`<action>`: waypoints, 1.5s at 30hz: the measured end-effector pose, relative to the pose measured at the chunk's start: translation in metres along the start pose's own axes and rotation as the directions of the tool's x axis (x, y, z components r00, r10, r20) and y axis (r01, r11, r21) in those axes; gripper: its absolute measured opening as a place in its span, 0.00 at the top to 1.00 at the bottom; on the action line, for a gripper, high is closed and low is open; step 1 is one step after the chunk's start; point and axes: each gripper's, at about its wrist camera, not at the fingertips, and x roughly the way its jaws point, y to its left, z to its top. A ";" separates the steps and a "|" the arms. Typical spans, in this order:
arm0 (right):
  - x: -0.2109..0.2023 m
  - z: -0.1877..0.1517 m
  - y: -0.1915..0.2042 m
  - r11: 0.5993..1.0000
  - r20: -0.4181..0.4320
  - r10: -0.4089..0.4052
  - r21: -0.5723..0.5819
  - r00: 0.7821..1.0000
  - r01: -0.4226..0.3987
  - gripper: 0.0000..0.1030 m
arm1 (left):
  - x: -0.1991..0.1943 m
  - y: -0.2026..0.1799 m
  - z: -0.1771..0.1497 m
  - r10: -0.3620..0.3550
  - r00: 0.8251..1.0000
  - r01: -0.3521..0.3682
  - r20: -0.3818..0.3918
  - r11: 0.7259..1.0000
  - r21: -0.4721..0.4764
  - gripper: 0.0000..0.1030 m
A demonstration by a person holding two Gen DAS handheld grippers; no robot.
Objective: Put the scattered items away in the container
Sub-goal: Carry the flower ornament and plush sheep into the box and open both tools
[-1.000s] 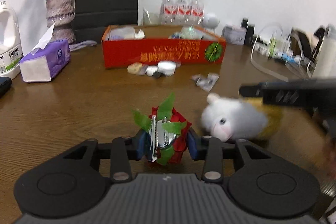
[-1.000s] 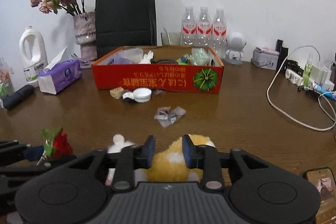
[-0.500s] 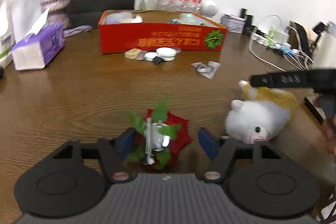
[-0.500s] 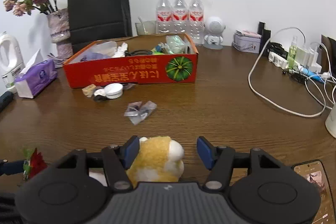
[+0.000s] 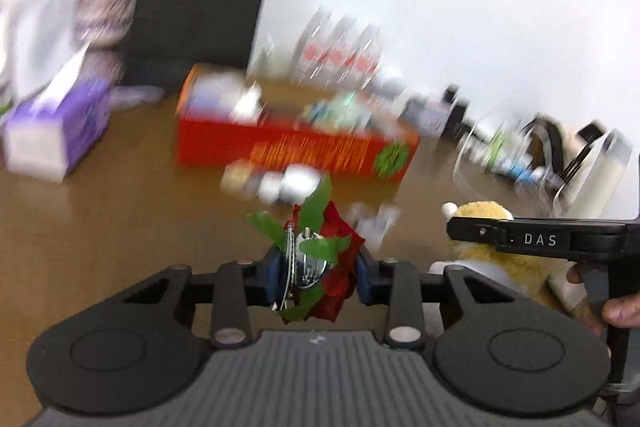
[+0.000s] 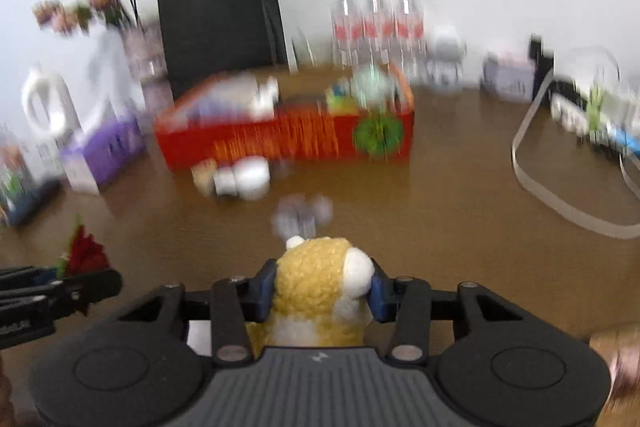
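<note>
Left gripper (image 5: 316, 273) — my jaws are closing, blue pads pressed on either side of a red flower (image 5: 334, 267) with green leaves and a silver metal piece at its middle. The flower sits between the pads and sticks up above them.

Right gripper (image 6: 322, 287) — jaws closing too, pads squeezing a plush (image 6: 320, 287), yellow with white patches. Its head pokes up past the fingertips; the body hangs back toward the gripper's base. In the left view the same plush (image 5: 486, 217) shows to the right of my left jaws, under the right gripper's black finger marked "DAS". A hand (image 5: 622, 311) grips that tool at the far right edge.

Box (image 6: 288, 139) — red, open-topped, straight ahead of the right jaws and well beyond them on the table (image 6: 460, 219). It already holds a jumble of things, too blurred to name. From the left jaws it lies ahead and slightly left.

Loose items, ahead of both jaws, between them and the box:
- white cap (image 6: 250, 177) with a tan lump just beside it, close against the box front
- grey wrappers (image 6: 302, 215), just past the plush's head

Beyond the box, all blurred: black bag (image 6: 218, 11), bottles (image 6: 378, 23), vase (image 6: 140, 51) with dried flowers. Left of the box — purple tissue pack (image 6: 106, 151), white jug (image 6: 50, 107). Right of it, a cable (image 6: 560, 187) loops across the table.
</note>
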 end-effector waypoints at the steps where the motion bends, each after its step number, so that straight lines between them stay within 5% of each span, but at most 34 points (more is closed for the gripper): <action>1: -0.001 0.015 -0.002 1.000 0.032 0.009 -0.003 0.999 -0.009 0.58 | 0.005 0.002 0.016 -0.036 0.999 0.036 0.016 0.999 0.004 0.65; 3: -0.001 0.046 -0.008 1.000 0.095 0.008 -0.018 0.995 -0.007 0.58 | 0.020 0.007 0.050 -0.097 0.994 0.098 0.042 0.995 -0.005 0.65; 7: 0.009 0.111 -0.021 0.999 0.225 -0.020 -0.032 0.974 0.028 0.57 | 0.057 0.006 0.119 -0.074 0.992 0.064 0.098 0.993 0.094 0.65; 9: 0.027 0.144 -0.021 0.995 0.261 -0.061 -0.062 0.963 0.079 0.57 | 0.089 0.012 0.146 -0.067 0.996 0.061 0.059 0.993 0.096 0.65; 12: 0.079 0.186 -0.025 0.988 0.232 -0.085 -0.104 0.969 0.112 0.57 | 0.154 0.026 0.164 0.058 0.998 -0.057 -0.013 0.994 0.092 0.65; 14: 0.130 0.200 -0.028 0.983 0.156 -0.114 -0.127 0.981 0.134 0.57 | 0.199 0.038 0.160 0.182 0.980 -0.176 -0.080 0.982 0.075 0.65; 20: 0.239 0.164 -0.017 0.922 -0.090 -0.280 -0.301 0.956 0.242 0.57 | 0.250 0.046 0.133 0.184 0.954 -0.176 -0.235 0.983 0.057 0.64; 22: 0.261 0.150 -0.015 0.892 -0.113 -0.354 -0.341 0.928 0.298 0.54 | 0.261 0.037 0.128 0.154 0.948 -0.133 -0.280 0.987 0.092 0.64; 26: 0.266 0.133 -0.008 0.866 -0.116 -0.385 -0.388 0.916 0.315 0.48 | 0.272 0.030 0.122 0.141 0.938 -0.112 -0.316 0.988 0.110 0.63; 29: 0.254 0.151 -0.010 0.902 -0.171 -0.319 -0.356 0.932 0.244 0.34 | 0.283 0.035 0.126 0.114 0.930 -0.096 -0.349 0.993 0.069 0.63; 35: 0.226 0.197 -0.034 0.982 -0.205 -0.130 -0.164 0.970 0.097 0.35 | 0.282 0.046 0.160 0.047 0.949 -0.072 -0.311 0.995 -0.071 0.62; 38: 0.231 0.205 -0.048 0.998 -0.252 -0.039 -0.051 0.967 0.027 0.38 | 0.299 0.051 0.164 0.049 0.928 -0.091 -0.369 0.991 -0.099 0.61; 43: 0.255 0.192 -0.058 0.995 -0.324 0.075 0.086 0.943 -0.049 0.41 | 0.318 0.058 0.177 0.068 0.943 -0.112 -0.324 0.987 -0.119 0.61; 45: 0.259 0.185 -0.058 0.993 -0.313 0.086 0.101 0.946 -0.057 0.41 | 0.332 0.058 0.183 0.068 0.944 -0.114 -0.323 0.986 -0.124 0.50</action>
